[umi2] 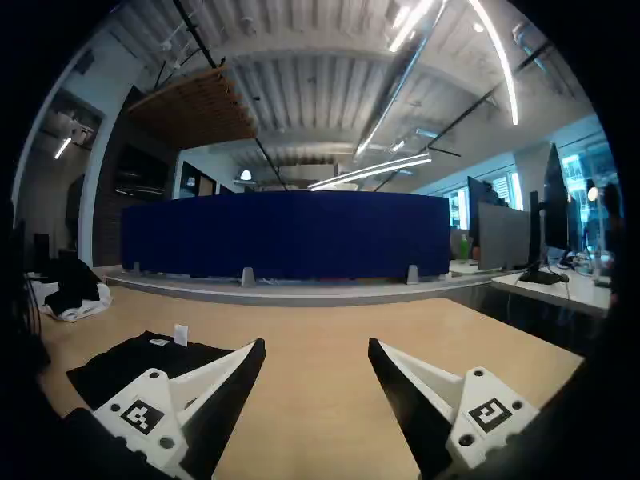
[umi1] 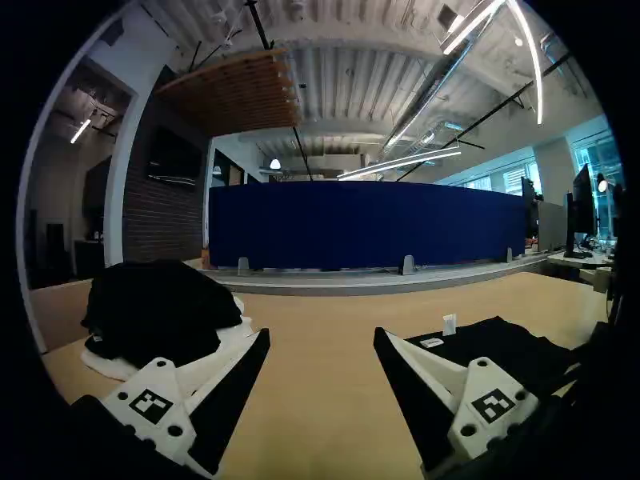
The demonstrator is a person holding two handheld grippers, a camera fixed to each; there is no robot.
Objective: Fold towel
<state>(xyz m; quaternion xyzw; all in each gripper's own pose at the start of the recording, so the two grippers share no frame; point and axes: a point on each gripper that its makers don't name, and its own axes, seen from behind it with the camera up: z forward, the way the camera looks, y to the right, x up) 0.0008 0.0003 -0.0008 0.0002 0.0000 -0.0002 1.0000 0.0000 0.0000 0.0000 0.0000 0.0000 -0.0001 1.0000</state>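
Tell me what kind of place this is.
Probably an open-plan office: a long blue partition backs the wooden desk, monitors stand on the neighbouring desk, and strip lights hang under an exposed ceiling.

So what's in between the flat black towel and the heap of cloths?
Nothing, just bare wooden table between the black towel and the heap, seen in the left gripper view.

Black towel (umi2: 120,362) (white tag on top) lies flat, unheld.
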